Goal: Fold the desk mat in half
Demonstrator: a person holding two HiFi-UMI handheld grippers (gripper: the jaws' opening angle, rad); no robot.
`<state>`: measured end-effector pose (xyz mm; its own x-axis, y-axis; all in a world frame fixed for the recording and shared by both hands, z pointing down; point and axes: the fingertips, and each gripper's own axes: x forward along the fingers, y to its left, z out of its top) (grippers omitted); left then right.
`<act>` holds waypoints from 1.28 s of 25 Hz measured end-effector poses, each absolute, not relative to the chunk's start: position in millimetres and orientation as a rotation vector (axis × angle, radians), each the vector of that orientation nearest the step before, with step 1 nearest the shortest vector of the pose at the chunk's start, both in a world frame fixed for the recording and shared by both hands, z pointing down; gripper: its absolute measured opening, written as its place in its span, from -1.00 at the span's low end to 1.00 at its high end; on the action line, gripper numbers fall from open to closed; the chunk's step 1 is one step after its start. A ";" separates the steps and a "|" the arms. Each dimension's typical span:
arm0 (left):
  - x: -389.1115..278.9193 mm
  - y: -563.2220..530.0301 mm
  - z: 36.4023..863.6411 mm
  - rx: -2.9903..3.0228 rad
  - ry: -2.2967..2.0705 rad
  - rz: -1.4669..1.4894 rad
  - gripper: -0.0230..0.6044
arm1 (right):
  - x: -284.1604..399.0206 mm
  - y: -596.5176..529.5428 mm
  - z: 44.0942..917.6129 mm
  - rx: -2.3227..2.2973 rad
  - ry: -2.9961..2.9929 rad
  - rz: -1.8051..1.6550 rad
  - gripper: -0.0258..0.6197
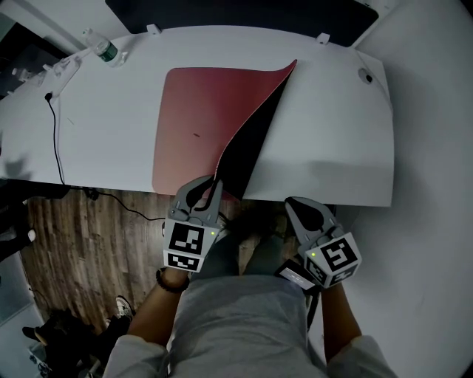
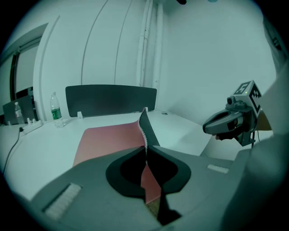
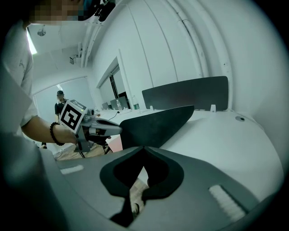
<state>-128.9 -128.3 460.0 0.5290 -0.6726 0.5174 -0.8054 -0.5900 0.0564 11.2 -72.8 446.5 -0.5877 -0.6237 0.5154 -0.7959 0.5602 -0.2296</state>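
Note:
The desk mat [image 1: 194,122] lies on the white desk [image 1: 332,140] with its red face up. Its right part is lifted and curled over, showing the black underside [image 1: 251,144]. My left gripper [image 1: 213,186] is at the desk's near edge, shut on the mat's near corner. In the left gripper view the mat [image 2: 145,135] stands on edge between the jaws of the left gripper [image 2: 147,152]. My right gripper [image 1: 297,204] hovers just off the near edge, shut and empty. In the right gripper view the right gripper [image 3: 144,147] faces the mat's black underside [image 3: 156,124].
A water bottle [image 1: 107,50] and a black cable [image 1: 55,140] are on the desk's left side. A dark partition [image 1: 244,13] runs along the far edge. A round grommet [image 1: 366,76] sits at the right. Wooden floor [image 1: 89,236] lies below the near edge.

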 end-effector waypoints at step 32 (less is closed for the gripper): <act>-290.5 -123.1 542.1 2.181 -1.378 0.718 -0.81 | -97.5 -96.4 458.4 1.003 -2.415 0.585 -0.90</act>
<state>-290.5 -123.1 542.1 0.3625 -0.6739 0.6438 -0.9137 -0.3930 0.1031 -97.5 -96.4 458.4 -0.6298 -0.5422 0.5562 -0.7366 0.6441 -0.2063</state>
